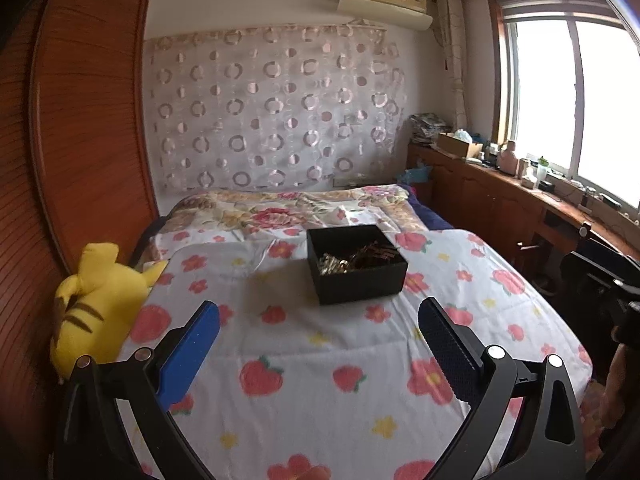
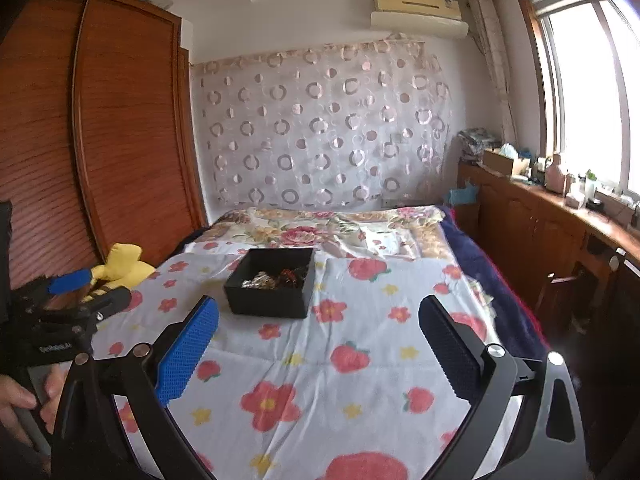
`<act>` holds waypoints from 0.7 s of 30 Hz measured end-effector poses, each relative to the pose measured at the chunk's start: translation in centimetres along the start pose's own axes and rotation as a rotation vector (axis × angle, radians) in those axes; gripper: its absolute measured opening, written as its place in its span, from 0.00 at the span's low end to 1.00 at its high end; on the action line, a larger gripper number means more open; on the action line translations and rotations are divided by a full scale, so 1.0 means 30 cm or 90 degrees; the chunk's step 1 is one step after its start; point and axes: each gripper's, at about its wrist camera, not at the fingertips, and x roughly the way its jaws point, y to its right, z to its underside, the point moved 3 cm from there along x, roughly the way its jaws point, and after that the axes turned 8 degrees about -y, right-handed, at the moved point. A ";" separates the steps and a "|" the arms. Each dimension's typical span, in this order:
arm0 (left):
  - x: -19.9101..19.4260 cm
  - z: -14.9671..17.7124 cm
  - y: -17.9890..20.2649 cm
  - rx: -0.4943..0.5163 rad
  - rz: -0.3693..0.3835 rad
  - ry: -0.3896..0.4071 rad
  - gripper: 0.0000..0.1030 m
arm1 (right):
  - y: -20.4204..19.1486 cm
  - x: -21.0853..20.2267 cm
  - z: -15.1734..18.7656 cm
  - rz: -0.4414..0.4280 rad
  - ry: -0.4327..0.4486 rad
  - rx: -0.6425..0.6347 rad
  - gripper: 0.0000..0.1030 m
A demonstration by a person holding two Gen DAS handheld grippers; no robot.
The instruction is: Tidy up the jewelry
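Black box (image 1: 357, 264) (jewelry inside) on bed ahead of left gripper (image 1: 320, 320), right gripper (image 2: 319, 318); both wide open, empty.

The box (image 1: 357, 264) sits on the bed (image 1: 320, 344), jewelry (image 1: 352, 260) inside it. A plush toy (image 1: 96, 300) lies at the bed's left edge against the wardrobe (image 1: 80, 140). Cabinets (image 1: 500, 200) run along the right, under the window (image 1: 568, 100).

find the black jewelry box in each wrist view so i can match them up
Left wrist: black jewelry box sits on the bedspread, right of centre, beyond the open fingers.
Right wrist: the box sits left of centre.
Shared landmark: yellow plush toy at the bed's left edge.
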 end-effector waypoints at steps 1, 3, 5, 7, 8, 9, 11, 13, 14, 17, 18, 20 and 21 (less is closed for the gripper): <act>-0.009 0.013 -0.002 -0.001 -0.002 0.001 0.93 | 0.000 -0.008 0.010 0.002 0.002 0.000 0.98; -0.021 0.033 0.001 -0.007 -0.008 0.001 0.93 | -0.004 -0.006 0.027 0.006 -0.003 -0.003 0.98; -0.027 0.044 -0.006 -0.013 -0.011 -0.001 0.93 | -0.007 -0.001 0.037 0.004 -0.011 -0.002 0.98; -0.027 0.044 -0.010 -0.017 -0.009 -0.003 0.93 | -0.007 0.006 0.047 0.008 -0.014 -0.003 0.98; -0.027 0.044 -0.010 -0.017 -0.010 -0.003 0.93 | -0.006 0.008 0.051 0.009 -0.015 -0.002 0.98; -0.025 0.042 -0.011 -0.016 -0.011 -0.002 0.93 | -0.004 0.014 0.055 0.011 -0.017 -0.001 0.98; -0.024 0.044 -0.013 -0.013 -0.013 -0.001 0.93 | -0.007 0.020 0.054 0.014 -0.021 -0.002 0.98; -0.024 0.042 -0.014 -0.015 -0.011 -0.002 0.93 | -0.006 0.027 0.058 0.015 -0.024 0.000 0.98; -0.024 0.041 -0.013 -0.015 -0.012 -0.001 0.93 | -0.007 0.029 0.060 0.016 -0.025 0.000 0.98; -0.025 0.040 -0.012 -0.017 -0.010 0.000 0.93 | -0.004 0.032 0.063 0.018 -0.027 0.001 0.98; -0.025 0.041 -0.013 -0.016 -0.011 0.000 0.93 | -0.003 0.034 0.064 0.018 -0.027 0.003 0.98; -0.025 0.042 -0.012 -0.014 -0.011 0.002 0.93 | -0.004 0.032 0.064 0.018 -0.026 0.001 0.98; -0.028 0.043 -0.009 -0.013 -0.012 0.002 0.93 | -0.002 0.033 0.065 0.019 -0.026 0.001 0.98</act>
